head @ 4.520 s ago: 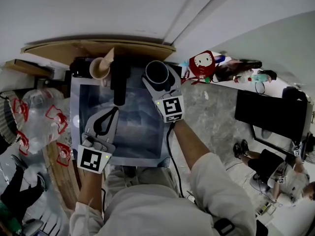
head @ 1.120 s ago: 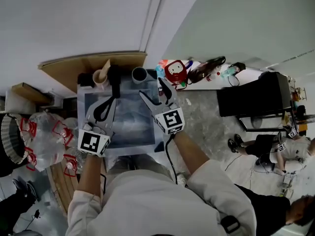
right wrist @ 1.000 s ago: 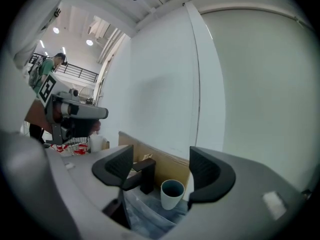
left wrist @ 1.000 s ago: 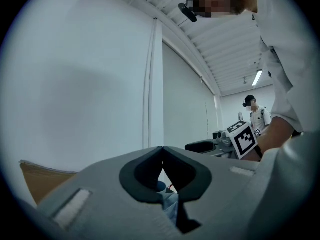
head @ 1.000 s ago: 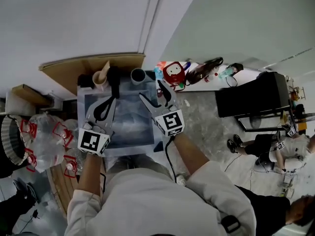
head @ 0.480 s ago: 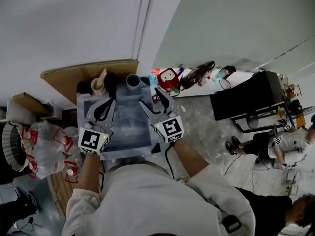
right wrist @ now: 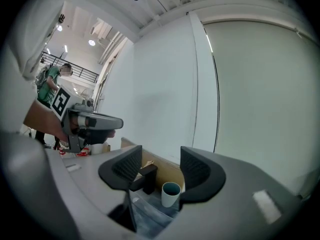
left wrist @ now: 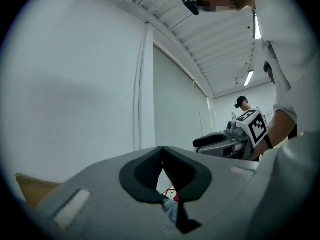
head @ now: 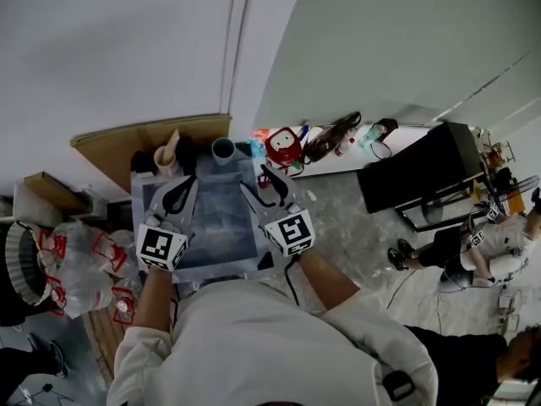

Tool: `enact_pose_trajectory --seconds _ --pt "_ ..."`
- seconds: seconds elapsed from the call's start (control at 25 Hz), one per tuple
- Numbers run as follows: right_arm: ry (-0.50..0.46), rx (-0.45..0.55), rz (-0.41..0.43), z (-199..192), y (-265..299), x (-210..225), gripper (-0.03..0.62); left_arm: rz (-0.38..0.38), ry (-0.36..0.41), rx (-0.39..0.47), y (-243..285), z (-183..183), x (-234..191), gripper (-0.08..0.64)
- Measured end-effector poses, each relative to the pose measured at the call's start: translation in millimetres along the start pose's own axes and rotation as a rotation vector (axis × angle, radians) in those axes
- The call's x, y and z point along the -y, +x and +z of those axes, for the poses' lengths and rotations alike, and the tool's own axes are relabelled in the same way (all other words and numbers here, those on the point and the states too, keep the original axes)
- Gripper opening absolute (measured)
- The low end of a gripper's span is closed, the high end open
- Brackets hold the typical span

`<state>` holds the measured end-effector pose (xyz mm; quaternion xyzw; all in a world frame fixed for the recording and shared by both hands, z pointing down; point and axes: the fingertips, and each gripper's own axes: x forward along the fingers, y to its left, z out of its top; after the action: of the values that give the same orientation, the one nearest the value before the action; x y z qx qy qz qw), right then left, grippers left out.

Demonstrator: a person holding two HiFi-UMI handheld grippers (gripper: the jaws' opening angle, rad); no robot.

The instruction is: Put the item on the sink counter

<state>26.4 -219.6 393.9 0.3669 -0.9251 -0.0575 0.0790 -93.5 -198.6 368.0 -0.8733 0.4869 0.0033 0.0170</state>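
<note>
A grey-blue cup (head: 223,150) stands upright on the back rim of the steel sink (head: 215,227), right of the black tap (head: 188,154). My right gripper (head: 266,189) hovers over the sink's right side, well short of the cup; its jaws are closing with nothing between them. Between those jaws, in the right gripper view, the cup (right wrist: 171,194) and the tap (right wrist: 144,177) show far beyond the right gripper (right wrist: 160,166). My left gripper (head: 178,194) hangs over the sink's left side. Its tips meet, empty, in the left gripper view (left wrist: 162,151).
A beige cup (head: 165,156) stands at the sink's back left corner, a cardboard sheet (head: 127,138) behind it. A red-and-white toy (head: 283,145) and bottles (head: 342,135) lie on the ledge to the right. Water jugs (head: 68,252) crowd the left. A person (head: 473,252) sits far right.
The right gripper, which held the cup earlier, has drawn back from it towards me, jaws narrowing. The cup stays on the back rim. The head view has pulled away from the sink.
</note>
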Motion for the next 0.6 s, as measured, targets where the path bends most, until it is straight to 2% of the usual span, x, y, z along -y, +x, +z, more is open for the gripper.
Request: enact_pose_trajectory --seconds 0.28,0.52,0.6 --pt "0.001 -0.005 -0.017 2.4 -13.6 3.0 0.169 -0.018 0.006 -0.004 3.1 1.9 6.9 0.002" --pt "-0.003 0.003 -0.045 5.6 -24.1 9.7 0.028 -0.023 0.008 -0.005 4.6 3.4 10.7 0.003" --pt "-0.005 0.004 -0.051 6.4 -27.2 10.1 0.002 -0.025 0.009 -0.007 3.8 3.4 12.7 0.002"
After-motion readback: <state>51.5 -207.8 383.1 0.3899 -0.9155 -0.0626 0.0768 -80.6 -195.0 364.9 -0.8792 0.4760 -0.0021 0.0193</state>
